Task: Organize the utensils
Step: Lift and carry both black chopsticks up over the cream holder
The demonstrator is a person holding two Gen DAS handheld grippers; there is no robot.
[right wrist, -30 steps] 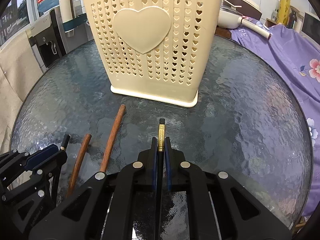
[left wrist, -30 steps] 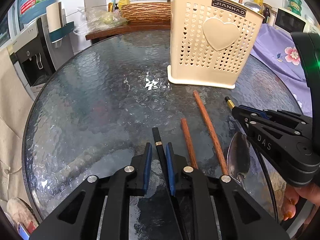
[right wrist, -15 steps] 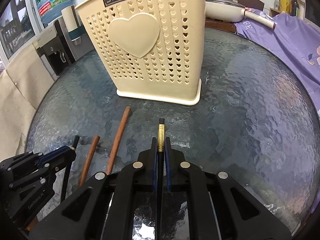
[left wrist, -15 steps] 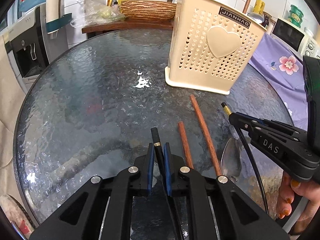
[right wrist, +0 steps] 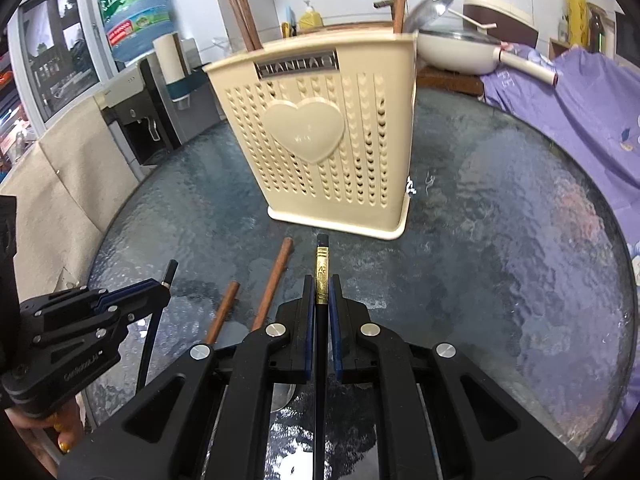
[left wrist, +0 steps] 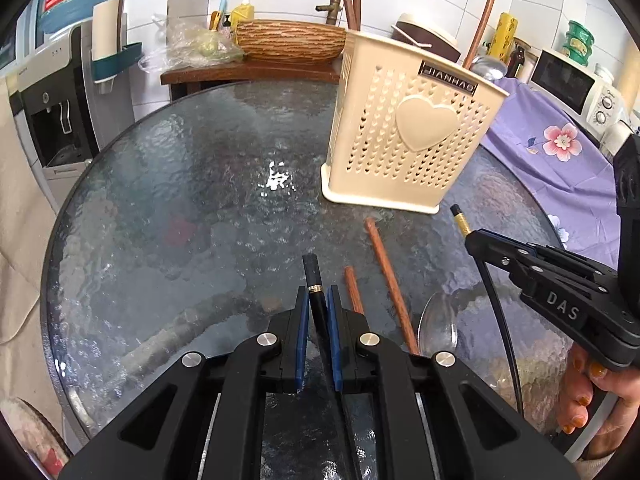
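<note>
A cream utensil holder (left wrist: 408,136) (right wrist: 320,140) with heart holes stands on the round glass table (left wrist: 180,200), with brown chopsticks and a spoon in it. My left gripper (left wrist: 317,300) is shut on a black chopstick (left wrist: 311,274) with a thin gold ring, lifted off the glass. My right gripper (right wrist: 322,286) (left wrist: 470,236) is shut on a second black chopstick (right wrist: 322,264) with a gold band. Two brown chopsticks (left wrist: 386,276) (right wrist: 274,282) and a metal spoon (left wrist: 438,322) lie on the glass between the grippers.
A water dispenser (left wrist: 60,112) stands left of the table. Behind it are a wooden shelf with a woven basket (left wrist: 290,40), and a purple flowered cloth (left wrist: 560,152) with a microwave at right. A hand (left wrist: 588,400) holds the right gripper.
Both grippers have risen with their black chopsticks and tilted up, so the holder's top and the back wall show now. The left gripper's jaws have closed tighter on its chopstick.
</note>
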